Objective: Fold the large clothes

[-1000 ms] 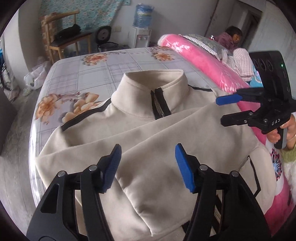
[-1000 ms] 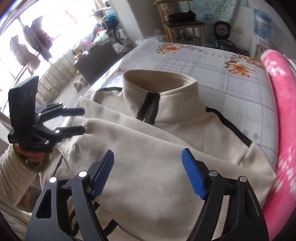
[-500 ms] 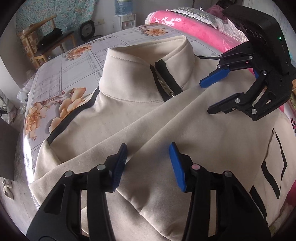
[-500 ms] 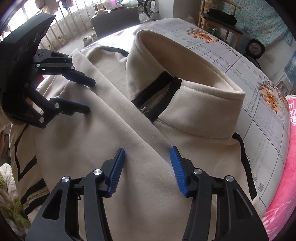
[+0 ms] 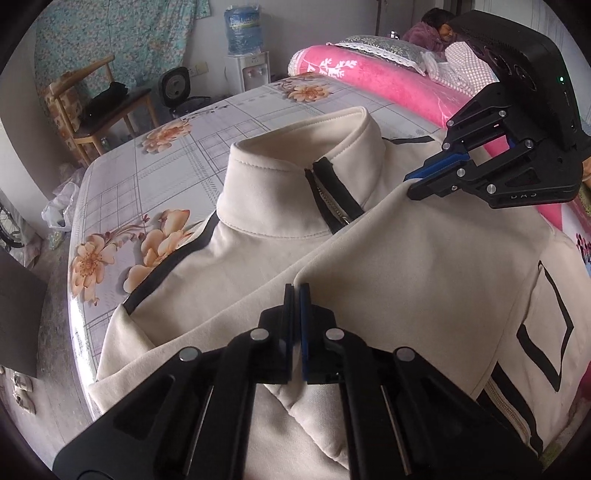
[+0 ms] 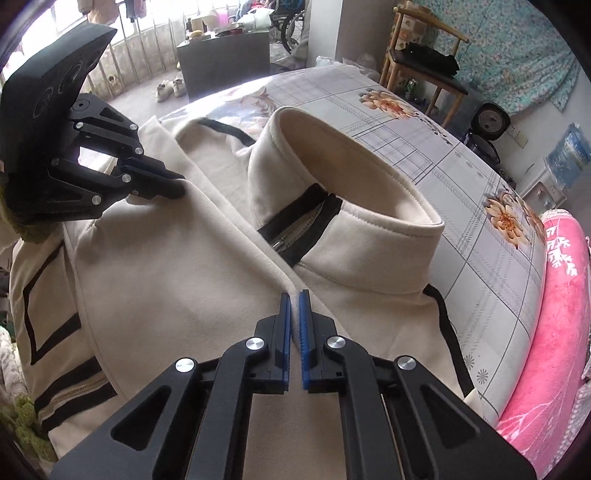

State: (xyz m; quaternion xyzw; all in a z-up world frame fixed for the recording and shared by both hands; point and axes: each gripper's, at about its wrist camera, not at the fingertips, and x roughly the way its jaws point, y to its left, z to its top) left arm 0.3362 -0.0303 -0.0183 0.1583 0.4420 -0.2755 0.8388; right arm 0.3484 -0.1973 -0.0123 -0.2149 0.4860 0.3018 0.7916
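Left wrist view: black left gripper [image 5: 296, 291] pinches a folded edge of the cream fleece zip-collar jacket [image 5: 406, 266] lying on the floral-clothed table [image 5: 155, 177].

Right wrist view: right gripper [image 6: 294, 299] clamps the same fold edge below the collar.

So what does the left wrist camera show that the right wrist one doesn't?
Only the left wrist view: the right gripper from outside, shut on the jacket's folded edge; a person lying beyond the pink blanket.

Only the right wrist view: the left gripper from outside, shut on that edge; shoes on the floor; a dark cabinet by the window.

Both: the cream jacket with collar and zip, the floral sheet, chair, fan and water dispenser.
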